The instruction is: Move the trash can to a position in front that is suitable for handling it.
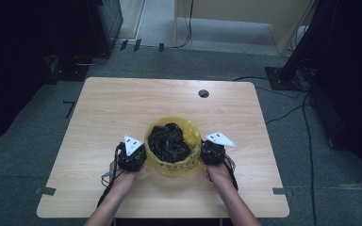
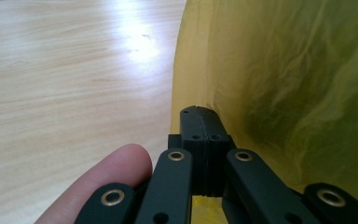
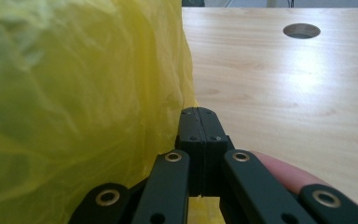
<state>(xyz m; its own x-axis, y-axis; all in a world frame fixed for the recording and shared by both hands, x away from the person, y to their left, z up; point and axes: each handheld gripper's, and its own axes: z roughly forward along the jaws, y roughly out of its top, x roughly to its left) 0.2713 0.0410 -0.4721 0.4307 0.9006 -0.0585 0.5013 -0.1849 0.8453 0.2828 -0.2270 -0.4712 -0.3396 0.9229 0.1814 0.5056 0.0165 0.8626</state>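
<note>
- A yellow plastic bag stands near the front middle of the wooden table, its mouth open on crumpled black material.
- The left tongs sit against the bag's left side, jaws clenched on its yellow film.
- The right tongs are at the bag's right side, jaws likewise pressed together on the film.
- A round cable hole lies well behind the bag.

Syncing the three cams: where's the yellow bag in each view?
High view: yellow bag low at centre of the table, dark contents inside, between the left gripper and right gripper.
Left gripper view: bag covers the right half.
Right gripper view: bag covers the left half.
Shared landmark: the table's round hole.
</note>
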